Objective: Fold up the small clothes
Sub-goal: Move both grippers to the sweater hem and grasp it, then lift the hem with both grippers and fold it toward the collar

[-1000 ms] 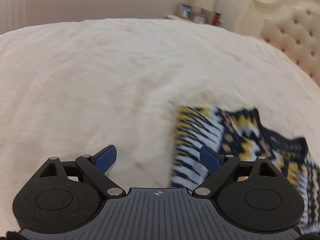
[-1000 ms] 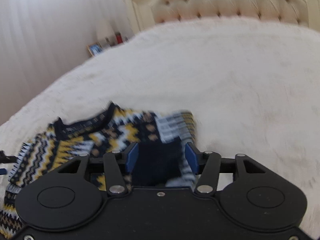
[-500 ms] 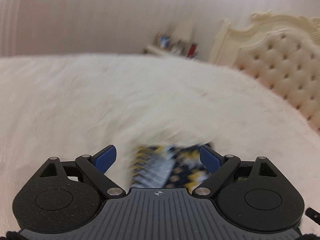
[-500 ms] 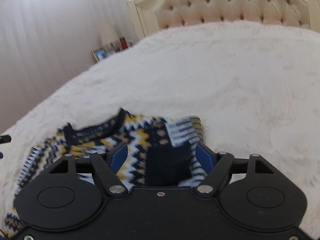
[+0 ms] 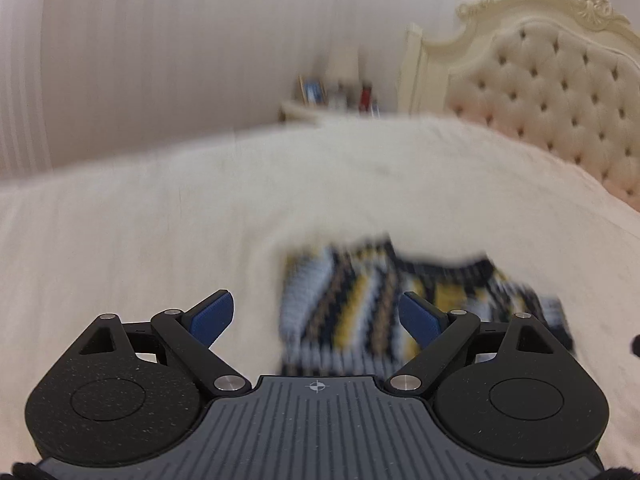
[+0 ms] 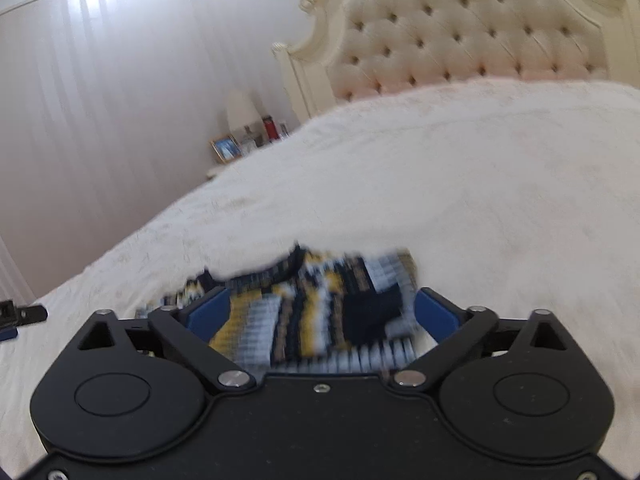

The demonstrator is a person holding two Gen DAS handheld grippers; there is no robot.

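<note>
A small knitted sweater [image 5: 360, 300] with navy, yellow and white zigzag pattern lies on the white bedspread [image 5: 160, 232]. It is blurred by motion in both views. My left gripper [image 5: 316, 316] is open and empty above the sweater's left part. My right gripper [image 6: 322, 312] is open and empty above the sweater [image 6: 312, 312], whose dark navy sleeve cuff [image 6: 372, 312] lies folded onto the body between the blue fingers.
A tufted cream headboard [image 6: 460, 32] stands at the far end of the bed. A bedside table [image 6: 248, 144] with a lamp, picture frame and small items stands by the curtained wall. The left gripper's tip shows at the right wrist view's left edge [image 6: 20, 316].
My right gripper opened and let go of the navy sleeve, which now lies on the sweater. Both grippers lifted and tilted up, so the sweater sits lower and smaller in view.
</note>
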